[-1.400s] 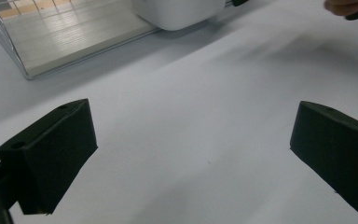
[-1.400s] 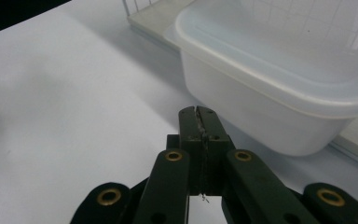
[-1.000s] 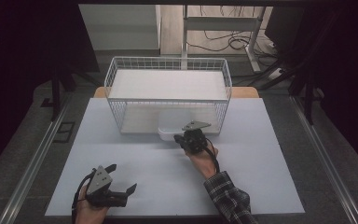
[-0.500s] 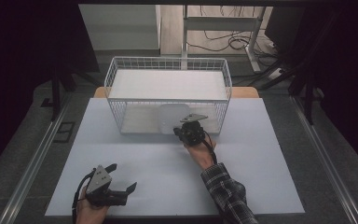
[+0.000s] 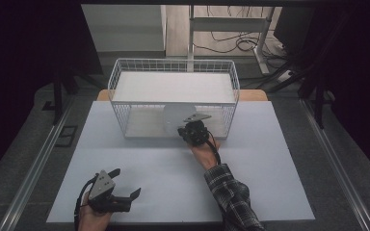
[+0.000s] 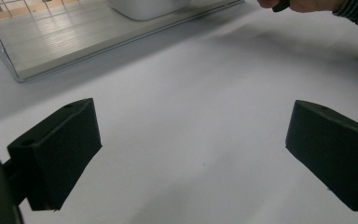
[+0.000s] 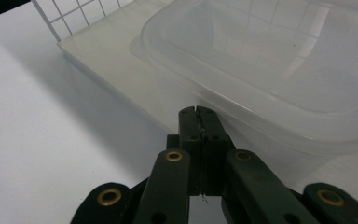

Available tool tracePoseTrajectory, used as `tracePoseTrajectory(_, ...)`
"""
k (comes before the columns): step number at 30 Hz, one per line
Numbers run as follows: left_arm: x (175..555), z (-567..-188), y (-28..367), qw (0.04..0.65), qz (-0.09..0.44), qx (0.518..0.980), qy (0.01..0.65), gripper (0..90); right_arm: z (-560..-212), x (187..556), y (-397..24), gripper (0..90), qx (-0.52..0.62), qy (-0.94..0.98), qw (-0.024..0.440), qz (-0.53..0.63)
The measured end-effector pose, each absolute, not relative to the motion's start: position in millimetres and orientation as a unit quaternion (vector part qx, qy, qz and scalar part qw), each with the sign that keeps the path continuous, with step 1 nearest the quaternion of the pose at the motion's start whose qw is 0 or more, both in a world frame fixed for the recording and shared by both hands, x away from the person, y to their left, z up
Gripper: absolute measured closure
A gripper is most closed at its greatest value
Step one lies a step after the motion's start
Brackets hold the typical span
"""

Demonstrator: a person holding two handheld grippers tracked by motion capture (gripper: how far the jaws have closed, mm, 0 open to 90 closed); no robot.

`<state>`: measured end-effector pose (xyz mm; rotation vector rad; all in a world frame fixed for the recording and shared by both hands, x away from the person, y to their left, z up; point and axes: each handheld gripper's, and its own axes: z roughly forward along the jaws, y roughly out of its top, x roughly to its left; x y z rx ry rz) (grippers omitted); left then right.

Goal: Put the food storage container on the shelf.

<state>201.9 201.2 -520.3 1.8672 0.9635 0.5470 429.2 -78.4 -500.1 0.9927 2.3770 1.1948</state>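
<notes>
From where I stand, the white wire basket [image 5: 173, 98] sits at the far middle of the white table [image 5: 270, 159], and everything else is easiest to place against it. Just in front of the basket's near wall, toward its right half, the right gripper [image 5: 193, 133] is up against the wire, held by a hand with a plaid sleeve [image 5: 231, 197] behind it. A second ago that gripper sat a little farther back from the basket; since then it has crept forward and slightly up toward the wall.

In the right gripper view the two black jaws are pressed flat together, with nothing I can make out between them, their tips just beside the rim of a clear plastic container [image 7: 279, 65]. The container lies on the basket's pale floor [image 7: 116, 56], and a bit of the wire grid shows at the upper left. In the high view the container [image 5: 176, 115] reads as a pale rounded shape behind the near wall; earlier it looked lower and flatter, now it stands taller against the wire.

Well back from the basket, at the table's near left edge, the left gripper [image 5: 125, 198] rests in the other hand, where it was a second ago. Its jaws stand wide apart over bare tabletop, holding nothing, with the basket's corner [image 6: 14, 70] showing far off at the top left of its own view.
</notes>
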Motion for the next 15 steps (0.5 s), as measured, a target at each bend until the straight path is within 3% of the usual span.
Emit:
tracePoseTrajectory(4, 202.2, -520.5, 201.8, 0.466, 0.221, 0.761, 0.394, 2.5, -499.2, 429.1, -80.1, 88.6, 0.349, 0.825, 0.144, 0.421)
tracePoseTrajectory(15, 203.8, -522.0, 200.5, 0.464, 0.211, 0.768, 0.388, 2.2, -495.6, 421.1, -84.5, 53.7, 0.345, 0.825, 0.134, 0.428)
